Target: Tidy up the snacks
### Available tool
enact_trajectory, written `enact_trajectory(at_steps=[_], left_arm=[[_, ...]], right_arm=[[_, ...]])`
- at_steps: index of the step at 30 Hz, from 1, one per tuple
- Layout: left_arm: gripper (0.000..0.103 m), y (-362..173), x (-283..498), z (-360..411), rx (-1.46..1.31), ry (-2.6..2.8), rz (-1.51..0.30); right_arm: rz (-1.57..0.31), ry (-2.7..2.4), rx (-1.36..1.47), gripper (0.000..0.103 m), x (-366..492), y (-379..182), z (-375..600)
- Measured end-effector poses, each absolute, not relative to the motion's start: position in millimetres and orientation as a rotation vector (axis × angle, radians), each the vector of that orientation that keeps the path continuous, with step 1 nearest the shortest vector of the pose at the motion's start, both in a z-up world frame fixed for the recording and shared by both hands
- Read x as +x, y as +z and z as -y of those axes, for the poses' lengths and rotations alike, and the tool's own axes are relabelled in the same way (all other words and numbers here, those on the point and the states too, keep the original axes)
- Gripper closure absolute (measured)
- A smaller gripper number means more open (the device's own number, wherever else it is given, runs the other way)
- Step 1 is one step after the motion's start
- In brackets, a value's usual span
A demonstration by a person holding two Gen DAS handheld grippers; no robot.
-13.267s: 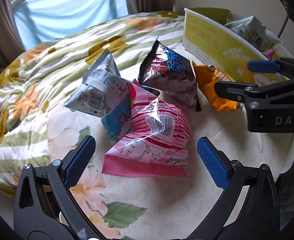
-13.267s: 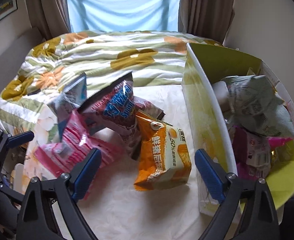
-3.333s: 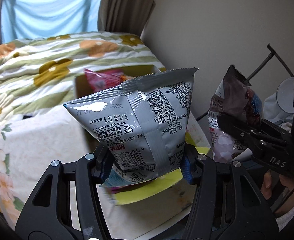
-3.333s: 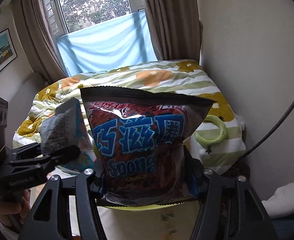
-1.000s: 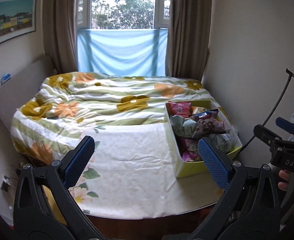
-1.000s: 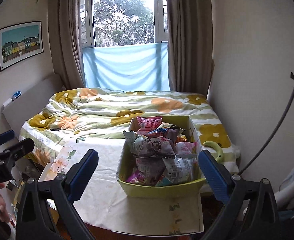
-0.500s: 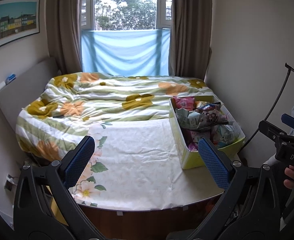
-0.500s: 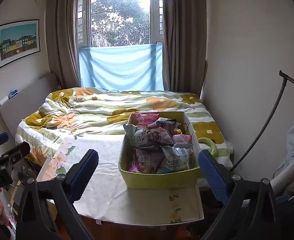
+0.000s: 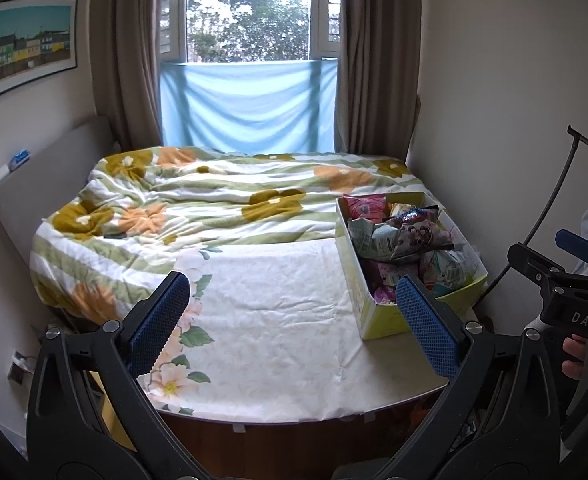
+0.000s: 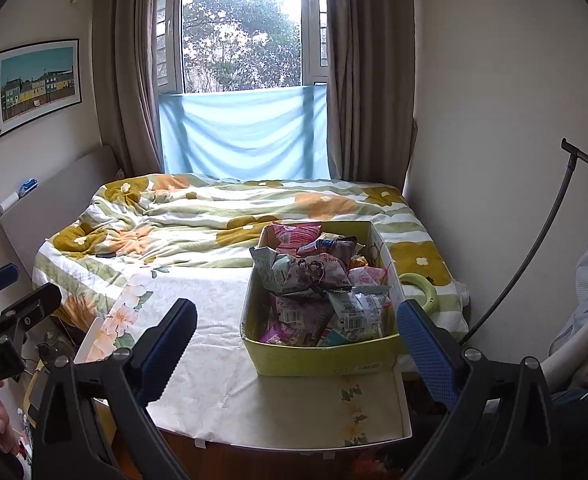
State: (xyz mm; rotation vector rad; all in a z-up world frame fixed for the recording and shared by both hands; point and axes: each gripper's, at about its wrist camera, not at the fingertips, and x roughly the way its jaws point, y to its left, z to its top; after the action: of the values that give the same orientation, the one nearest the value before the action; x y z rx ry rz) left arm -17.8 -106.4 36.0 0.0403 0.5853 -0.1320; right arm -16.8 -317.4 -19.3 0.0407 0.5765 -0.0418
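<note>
A yellow-green cardboard box [image 10: 326, 354] stands on the right side of a table with a floral cloth [image 10: 218, 344]. It is filled with several snack bags [image 10: 314, 276], grey, dark and pink. The box also shows in the left wrist view [image 9: 380, 322] with the bags [image 9: 402, 240] piled inside. My left gripper [image 9: 294, 326] is open and empty, held back from the table's near edge. My right gripper [image 10: 296, 350] is open and empty, in front of the box and apart from it. Each gripper shows at the edge of the other's view.
A bed with a flowered quilt [image 9: 222, 204] lies behind the table, below a window with a blue cloth [image 9: 246, 106]. A green ring [image 10: 424, 290] lies on the bed right of the box. A wall [image 10: 494, 120] is at the right. A black bent rod [image 10: 550, 216] stands at far right.
Both grippers have pulled back and up from the table, so the box and table look smaller. At 3.3 s ago each held a snack bag; now both are empty and the bags lie in the box.
</note>
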Motion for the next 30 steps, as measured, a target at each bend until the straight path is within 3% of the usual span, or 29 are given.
enact_trajectory(at_steps=[30], left_arm=[[0.001, 33.5, -9.4, 97.8, 0.033, -0.14, -0.593]], right_arm=[[-0.587, -0.047, 0.043, 0.003, -12.5, -25.1, 307.9]])
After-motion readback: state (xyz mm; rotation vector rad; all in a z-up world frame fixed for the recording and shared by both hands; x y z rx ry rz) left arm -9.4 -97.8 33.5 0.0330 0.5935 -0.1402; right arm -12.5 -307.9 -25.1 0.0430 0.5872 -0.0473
